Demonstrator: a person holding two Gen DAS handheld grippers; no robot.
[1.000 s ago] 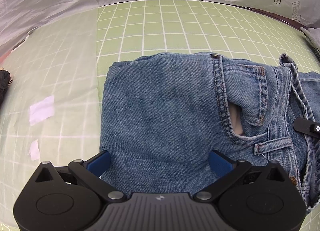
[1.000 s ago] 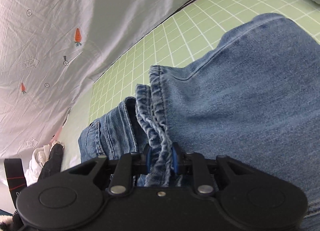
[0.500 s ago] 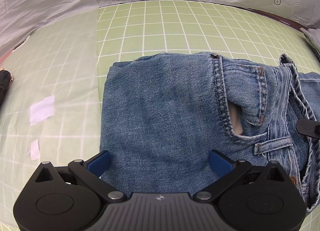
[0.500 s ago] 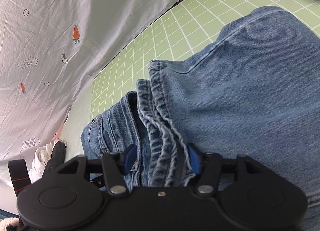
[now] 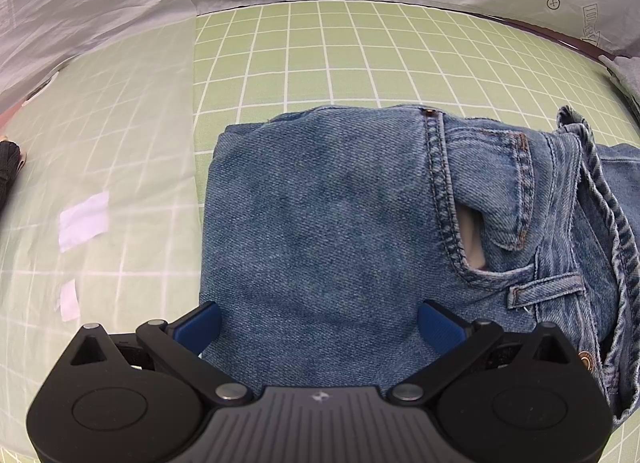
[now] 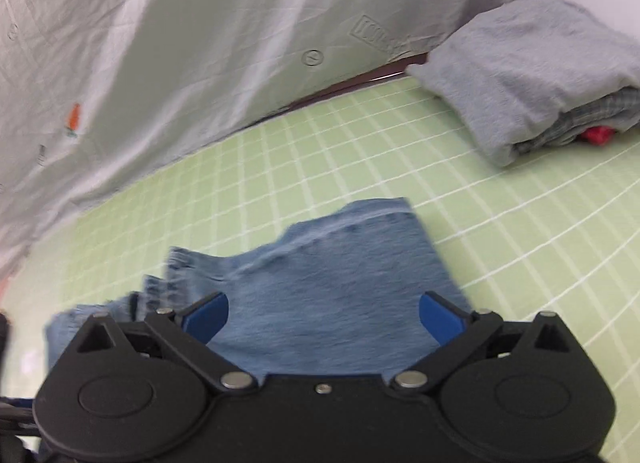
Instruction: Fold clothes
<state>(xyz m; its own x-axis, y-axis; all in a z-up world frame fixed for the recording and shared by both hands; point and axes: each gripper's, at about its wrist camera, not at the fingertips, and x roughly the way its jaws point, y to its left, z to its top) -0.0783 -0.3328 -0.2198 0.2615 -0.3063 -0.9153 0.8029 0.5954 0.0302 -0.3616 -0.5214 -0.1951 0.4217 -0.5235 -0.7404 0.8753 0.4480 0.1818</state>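
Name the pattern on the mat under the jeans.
Light green mat with a white grid; clearest in the left wrist view.

My right view is smeared by motion, so the jeans' (image 6: pixel 340 303) seams and hems at nine o'clock are unreadable. My claw's (image 6: pixel 323 313) body hides their near edge. At three o'clock the pile (image 6: pixel 532 75) runs off frame; the red thing (image 6: pixel 596 135) under it is too small to name. In my left view the jeans (image 5: pixel 320 223) are cut off at three o'clock.

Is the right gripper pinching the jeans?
Apart. In the right wrist view the right gripper has just been opening; both blue pads stand wide, nothing pinched between them, the jeans lying below.
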